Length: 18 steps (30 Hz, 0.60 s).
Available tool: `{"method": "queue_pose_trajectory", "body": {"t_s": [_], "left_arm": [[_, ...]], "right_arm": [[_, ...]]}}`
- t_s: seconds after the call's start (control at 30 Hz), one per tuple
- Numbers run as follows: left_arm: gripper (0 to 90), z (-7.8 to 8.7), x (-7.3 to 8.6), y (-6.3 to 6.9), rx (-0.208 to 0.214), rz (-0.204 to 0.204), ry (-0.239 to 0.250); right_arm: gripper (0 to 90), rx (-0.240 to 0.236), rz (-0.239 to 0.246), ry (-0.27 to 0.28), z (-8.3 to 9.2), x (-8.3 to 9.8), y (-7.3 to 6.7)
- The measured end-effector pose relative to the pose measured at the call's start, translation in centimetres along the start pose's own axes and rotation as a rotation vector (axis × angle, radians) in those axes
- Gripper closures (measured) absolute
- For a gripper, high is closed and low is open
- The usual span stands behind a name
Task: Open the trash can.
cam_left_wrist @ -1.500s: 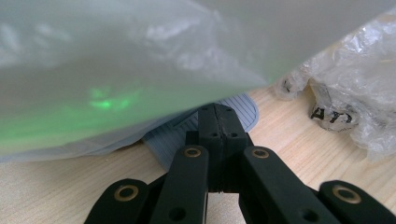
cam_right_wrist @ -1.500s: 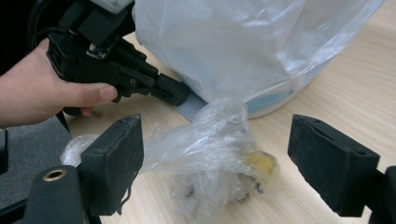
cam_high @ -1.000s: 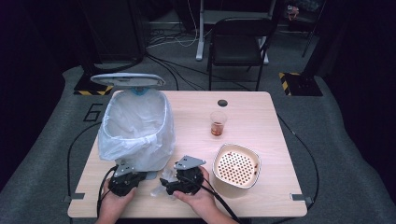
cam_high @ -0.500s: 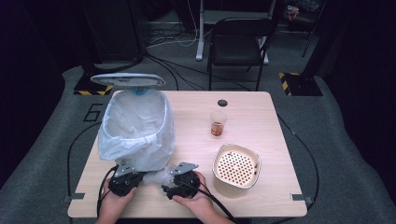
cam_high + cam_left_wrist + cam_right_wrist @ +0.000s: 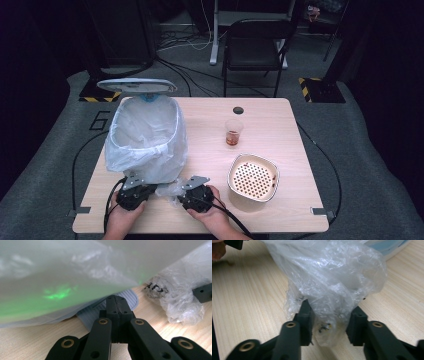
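A: Where's the bag's loose end (image 5: 329, 287)?

B: Centre frame, bunched between the right gripper (image 5: 329, 326); its jaws have just been closing, gaps remain.

A: And the left gripper (image 5: 116, 305)?

B: Low centre, jaws pressed together, empty, below the bag.

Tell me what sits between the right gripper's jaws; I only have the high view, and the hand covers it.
Observer: In the right gripper view, a crumpled tail of the clear bin bag sits between the jaws of the right gripper, which have just been closing. Whether the pads press it yet I cannot tell.
Operator: Now report the left gripper.
Observer: The left gripper is shut, jaws together, with nothing visible between them.
Operator: Say what lies ahead of it.
Observer: A grey ribbed plate lies on the table, under the bin bag's overhang.
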<state>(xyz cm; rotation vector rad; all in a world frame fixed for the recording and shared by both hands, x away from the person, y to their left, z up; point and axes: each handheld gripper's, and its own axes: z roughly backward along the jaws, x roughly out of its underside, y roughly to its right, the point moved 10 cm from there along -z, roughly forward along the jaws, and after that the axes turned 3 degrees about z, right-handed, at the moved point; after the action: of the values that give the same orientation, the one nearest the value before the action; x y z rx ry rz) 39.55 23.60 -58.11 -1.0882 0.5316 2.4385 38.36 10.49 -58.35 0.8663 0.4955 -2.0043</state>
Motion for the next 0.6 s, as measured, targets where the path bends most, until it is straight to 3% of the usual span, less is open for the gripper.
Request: {"method": "queue_pose_trajectory", "body": {"t_s": [0.23,0.4,0.6], "left_arm": [[90.0,0.0,0.0,0.0,-0.005,-0.004,-0.005],[90.0,0.0,0.0,0.0,-0.006,-0.005,-0.005],[90.0,0.0,0.0,0.0,-0.005,-0.006,0.000]], "right_arm": [[74.0,0.000,0.009,0.016,0.5,-0.2,-0.1],[75.4,-0.024,0.002,0.019,1.1,-0.5,-0.5],[76.4,-0.038,0.029,0.038,2.9,-1.6,-1.0]]}}
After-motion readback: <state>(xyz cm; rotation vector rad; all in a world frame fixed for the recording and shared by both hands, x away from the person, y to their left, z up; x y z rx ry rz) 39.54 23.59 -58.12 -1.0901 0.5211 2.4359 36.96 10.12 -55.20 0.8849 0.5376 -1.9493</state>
